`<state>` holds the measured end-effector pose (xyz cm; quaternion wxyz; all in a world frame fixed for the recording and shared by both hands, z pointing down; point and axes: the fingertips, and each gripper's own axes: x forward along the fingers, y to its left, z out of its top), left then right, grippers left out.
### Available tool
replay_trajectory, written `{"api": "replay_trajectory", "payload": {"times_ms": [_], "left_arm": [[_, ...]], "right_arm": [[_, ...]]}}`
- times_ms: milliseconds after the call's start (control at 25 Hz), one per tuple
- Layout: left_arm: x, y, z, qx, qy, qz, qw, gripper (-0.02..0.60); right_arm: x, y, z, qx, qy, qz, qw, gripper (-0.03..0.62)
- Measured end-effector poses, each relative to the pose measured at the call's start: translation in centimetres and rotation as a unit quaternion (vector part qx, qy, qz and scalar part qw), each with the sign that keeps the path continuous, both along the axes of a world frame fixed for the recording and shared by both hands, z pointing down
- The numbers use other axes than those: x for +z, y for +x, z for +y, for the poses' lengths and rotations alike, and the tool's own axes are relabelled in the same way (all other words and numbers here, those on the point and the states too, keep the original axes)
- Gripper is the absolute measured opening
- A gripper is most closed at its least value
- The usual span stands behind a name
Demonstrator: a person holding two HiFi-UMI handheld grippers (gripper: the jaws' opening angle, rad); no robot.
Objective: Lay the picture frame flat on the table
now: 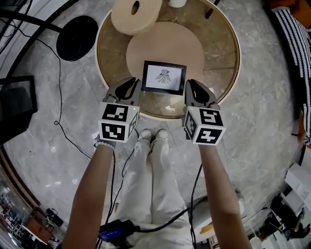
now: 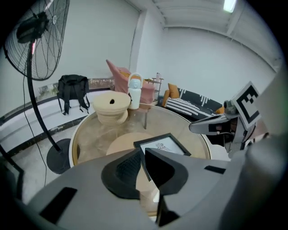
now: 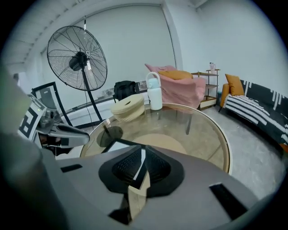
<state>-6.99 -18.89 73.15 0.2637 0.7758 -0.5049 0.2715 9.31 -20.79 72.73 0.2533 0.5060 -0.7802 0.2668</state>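
**Frame held at both sides near the table's front edge**

The picture frame [image 1: 164, 77] sits on the round glass table [image 1: 221, 34], close to the rim nearest the person, and seems to lean back rather than lie flat. Behind it the table top is open across its middle, over a pale round disc [image 1: 165, 48] that shows there. Little room is left between the frame and the front rim.

At the far edge are a cream, ring-shaped stack [image 1: 136, 14] and a white bottle [image 2: 134, 92], both well apart from the frame. A standing fan [image 3: 77, 58] has its dark base [image 1: 77, 38] on the floor just beside the table, with cables trailing nearby.

The left hand-held gripper [image 1: 134, 83] has its jaws drawn narrow over the frame's left side. The right hand-held gripper [image 1: 190, 84] is likewise clamped on the right side, with the frame's edge between its pads.
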Motion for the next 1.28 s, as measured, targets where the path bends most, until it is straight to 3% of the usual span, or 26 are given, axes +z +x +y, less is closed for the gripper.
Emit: {"api": "replay_trajectory", "payload": {"times_ms": [120,360,480,840,1280], "left_arm": [[-3.6,0.0,0.4,0.006,0.026,0.007,0.9996,0.028],[-12.0,1.1,0.5,0.002,0.071,0.065,0.9954,0.018],[-16.2,1.6,0.7,0.019,0.094,0.066,0.9932,0.017],[-27.6,2.4,2.2,0.065,0.159,0.055,0.9837,0.017],[-38.2,2.9,5.3,0.094,0.215,0.057,0.9703,0.016]], "right_arm": [[-2.9,-0.2,0.5,-0.008,0.014,-0.002,1.000,0.049],[-10.5,-1.3,1.7,-0.056,0.063,0.014,0.996,0.048],[-14.7,-2.1,2.0,-0.065,0.088,0.008,0.994,0.048],[-24.9,-1.0,3.2,-0.022,0.125,-0.026,0.992,0.046],[-35.5,0.1,6.3,-0.011,0.193,-0.032,0.981,0.046]]}}
